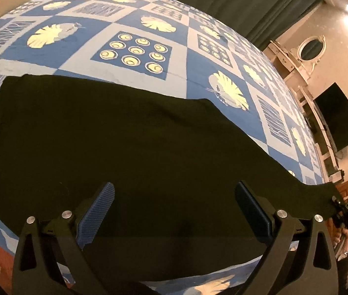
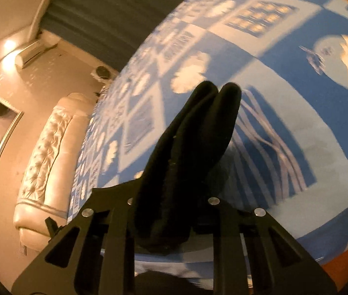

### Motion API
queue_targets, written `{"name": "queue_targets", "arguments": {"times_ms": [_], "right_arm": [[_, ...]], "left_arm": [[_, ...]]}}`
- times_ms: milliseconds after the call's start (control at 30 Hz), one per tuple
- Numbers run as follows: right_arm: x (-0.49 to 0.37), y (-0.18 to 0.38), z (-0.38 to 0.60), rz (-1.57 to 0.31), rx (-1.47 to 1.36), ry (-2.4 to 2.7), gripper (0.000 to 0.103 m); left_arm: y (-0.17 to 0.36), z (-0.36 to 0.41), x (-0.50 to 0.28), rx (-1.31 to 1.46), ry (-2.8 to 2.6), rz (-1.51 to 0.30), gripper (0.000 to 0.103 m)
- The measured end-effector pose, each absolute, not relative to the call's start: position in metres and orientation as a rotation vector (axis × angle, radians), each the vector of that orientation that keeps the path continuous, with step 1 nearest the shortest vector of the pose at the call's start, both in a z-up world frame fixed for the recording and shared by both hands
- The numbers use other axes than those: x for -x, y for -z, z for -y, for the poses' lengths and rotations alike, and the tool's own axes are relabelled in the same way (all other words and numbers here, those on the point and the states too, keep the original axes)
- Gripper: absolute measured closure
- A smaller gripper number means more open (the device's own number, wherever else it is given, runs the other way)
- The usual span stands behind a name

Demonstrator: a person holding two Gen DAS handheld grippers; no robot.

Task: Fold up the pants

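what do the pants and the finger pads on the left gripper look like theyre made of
Pants: soft matte black cloth, maybe knit; it drapes limp and shows no sheen. Finger pads of the left hand-held gripper: blue, probably rubber or textured plastic, judging by the fine ribbed grip pattern.

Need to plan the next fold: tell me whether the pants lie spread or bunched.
Mostly spread: the pants lie flat on the bedspread, one end bunched in the right tongs.

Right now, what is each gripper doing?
Left gripper: open, over the black pants, holding nothing.
Right gripper: shut on a bunched fold of the pants.
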State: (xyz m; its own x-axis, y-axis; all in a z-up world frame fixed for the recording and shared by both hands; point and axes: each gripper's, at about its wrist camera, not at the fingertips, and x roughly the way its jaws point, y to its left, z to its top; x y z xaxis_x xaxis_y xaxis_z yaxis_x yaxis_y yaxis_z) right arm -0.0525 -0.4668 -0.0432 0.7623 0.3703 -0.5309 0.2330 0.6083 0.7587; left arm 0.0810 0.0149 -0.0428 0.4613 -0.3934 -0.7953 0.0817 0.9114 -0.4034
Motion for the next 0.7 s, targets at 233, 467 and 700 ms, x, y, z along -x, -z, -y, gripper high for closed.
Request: {"name": "queue_targets", "arguments": {"times_ms": [233, 467, 700], "right_arm": [[0.027, -0.008, 0.41, -0.706, -0.841, -0.186, 0.084], [-0.009, -0.024, 0.331, -0.767, -0.706, -0.244, 0.084], [-0.041, -0.011, 0.252, -0.845, -0.595, -0.295, 0.084]], "left_arm": [[0.037, -0.004, -0.077, 0.278, 0.319, -1.032, 0.006], [0.037, -0.007, -0.076, 0.281, 0.302, -1.027, 0.006], [0.034, -0.01, -0.076, 0.299, 0.295, -1.017, 0.006]]}}
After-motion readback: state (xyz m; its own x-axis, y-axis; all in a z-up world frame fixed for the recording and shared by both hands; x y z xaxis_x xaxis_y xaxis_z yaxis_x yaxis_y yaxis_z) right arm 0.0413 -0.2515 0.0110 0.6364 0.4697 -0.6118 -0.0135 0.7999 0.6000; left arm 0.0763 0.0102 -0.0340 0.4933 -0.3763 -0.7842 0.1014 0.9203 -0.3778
